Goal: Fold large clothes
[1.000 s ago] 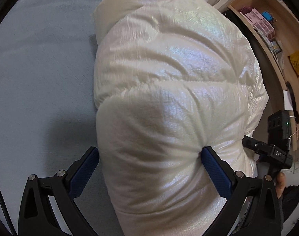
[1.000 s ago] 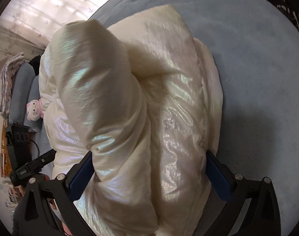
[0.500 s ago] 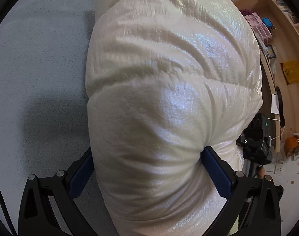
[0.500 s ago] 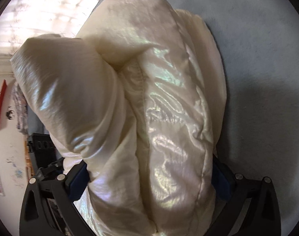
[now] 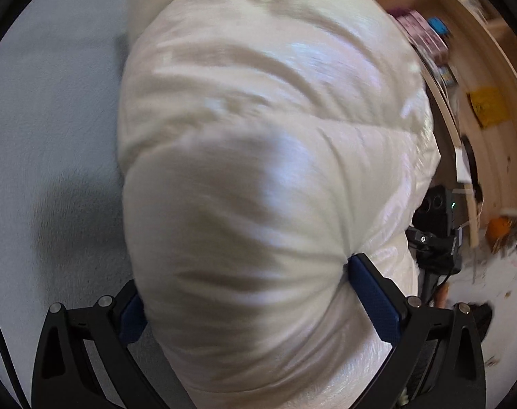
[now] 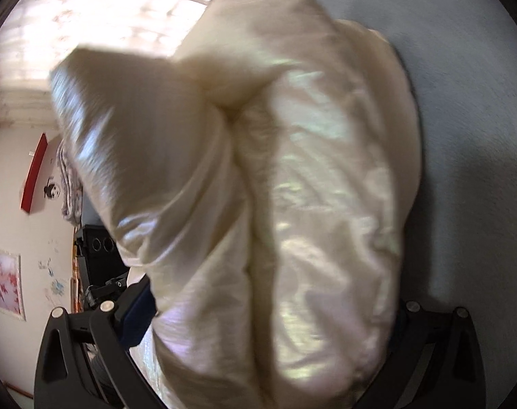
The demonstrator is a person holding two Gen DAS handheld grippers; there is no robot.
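A shiny cream puffer jacket [image 5: 258, 170] is bunched between the fingers of my left gripper [image 5: 251, 293], which is shut on it and holds its thick padded fold above the pale blue surface [image 5: 47, 119]. The same jacket [image 6: 292, 204] fills the right wrist view, where my right gripper [image 6: 265, 313] is shut on another part of it. A puffy sleeve [image 6: 132, 143] bulges to the left. Both views are blurred by motion. The jacket hides most of both grippers' pads.
The pale blue surface also shows at the right of the right wrist view [image 6: 469, 136]. Wooden shelves [image 5: 480, 85] with small items stand at the right. A bright window [image 6: 105, 10] and a wall with pictures [image 6: 6, 238] lie at the left.
Both grippers have lifted and tilted with the jacket held in them. The jacket fills more of each view, and more of the room shows at the edges.
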